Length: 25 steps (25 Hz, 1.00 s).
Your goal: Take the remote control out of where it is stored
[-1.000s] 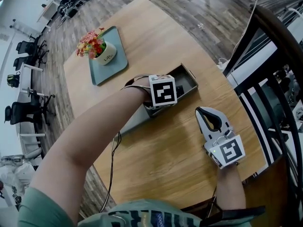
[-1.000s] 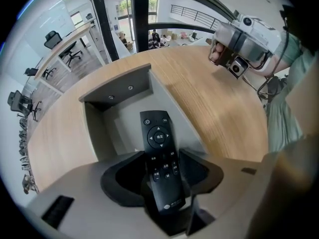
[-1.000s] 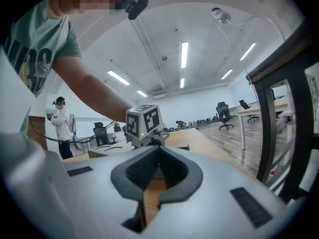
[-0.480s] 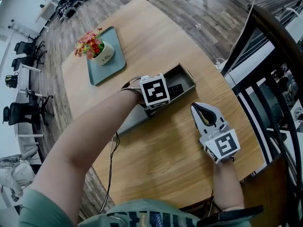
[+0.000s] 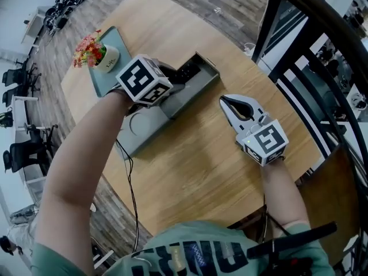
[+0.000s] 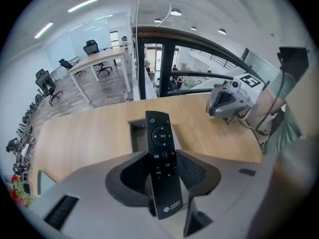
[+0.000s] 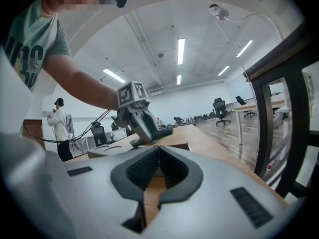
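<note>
In the head view, the left gripper (image 5: 158, 85) is raised above the open grey drawer (image 5: 201, 85) on the wooden surface (image 5: 190, 165). The dark remote control (image 5: 185, 72) sticks out from it over the drawer's far end. The right gripper (image 5: 227, 102) lies low over the surface just beside the drawer, touching nothing.

In the left gripper view, the remote control (image 6: 162, 158) stands lengthwise between the ribbed fingers (image 6: 192, 171), button side up. The fingers have just been closing and now pinch its lower half from both sides. The drawer (image 6: 135, 133) shows below and behind the remote control, which looks clear of it.

In the right gripper view, that gripper's own fingers (image 7: 142, 171) are pressed together at the tips, with nothing between them. Ahead, the left gripper (image 7: 149, 128) holds the remote control (image 7: 163, 130) above the drawer's edge.

The step in hand appears to be the lift-out: the remote control is gripped and seems to be free of its storage. The next move probably calls for carrying it sideways away from the drawer and lowering it flat onto bare surface. The pinch should hold steady on the way, because the long body could pivot between the pads.
</note>
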Motion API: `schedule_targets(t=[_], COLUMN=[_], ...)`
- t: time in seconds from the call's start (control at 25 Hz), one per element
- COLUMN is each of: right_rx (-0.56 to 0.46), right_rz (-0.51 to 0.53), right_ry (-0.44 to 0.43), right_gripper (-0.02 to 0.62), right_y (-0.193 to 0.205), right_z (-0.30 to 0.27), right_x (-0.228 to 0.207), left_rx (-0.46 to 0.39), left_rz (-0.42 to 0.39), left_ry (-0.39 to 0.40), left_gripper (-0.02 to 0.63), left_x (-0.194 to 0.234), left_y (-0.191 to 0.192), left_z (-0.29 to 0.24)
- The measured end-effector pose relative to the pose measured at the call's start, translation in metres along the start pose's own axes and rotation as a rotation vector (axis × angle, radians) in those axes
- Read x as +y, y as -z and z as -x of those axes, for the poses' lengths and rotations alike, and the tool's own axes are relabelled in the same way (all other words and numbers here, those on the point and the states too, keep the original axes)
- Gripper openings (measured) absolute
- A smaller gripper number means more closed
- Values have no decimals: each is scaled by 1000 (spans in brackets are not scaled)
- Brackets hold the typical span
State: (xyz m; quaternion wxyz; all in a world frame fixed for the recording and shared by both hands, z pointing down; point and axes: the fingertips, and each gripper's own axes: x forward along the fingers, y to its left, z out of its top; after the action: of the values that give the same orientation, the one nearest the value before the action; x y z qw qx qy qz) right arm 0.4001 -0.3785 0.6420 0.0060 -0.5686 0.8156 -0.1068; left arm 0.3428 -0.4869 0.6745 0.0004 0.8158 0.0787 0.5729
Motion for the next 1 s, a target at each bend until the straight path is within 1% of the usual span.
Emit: schedule_targets(t=[0.16, 0.24, 0.36, 0.48, 0.6, 0.72, 0.84, 1.0], right_rx=[29, 40, 39, 31, 20, 17, 7, -5], right_rz=[-9, -21, -39, -37, -41, -26, 7, -4], right_ry=[1, -1, -9, -25, -44, -62, -89, -114], right_gripper=[6, 6, 6, 6, 6, 6, 6, 6], right_y=[0, -4, -24, -50, -71, -94, -123, -146], right_z=[4, 8, 13, 17, 25, 35, 41, 44], right_x=[7, 16, 42, 74, 99, 134, 177, 229], left_rx=[-74, -125, -226, -368, -511, -687, -868, -1047], left_rz=[25, 44, 79, 138, 199, 268, 342, 468], left_ry=[-37, -42, -59, -81, -109, -136, -204, -285], left_gripper=[172, 172, 172, 172, 172, 172, 172, 172], left_x=[-6, -19, -48, -83, -118, -156, -194, -237], left_y=[2, 8, 26, 52, 77, 108, 150, 216], left_z=[34, 55, 103, 157, 198, 241, 285, 329])
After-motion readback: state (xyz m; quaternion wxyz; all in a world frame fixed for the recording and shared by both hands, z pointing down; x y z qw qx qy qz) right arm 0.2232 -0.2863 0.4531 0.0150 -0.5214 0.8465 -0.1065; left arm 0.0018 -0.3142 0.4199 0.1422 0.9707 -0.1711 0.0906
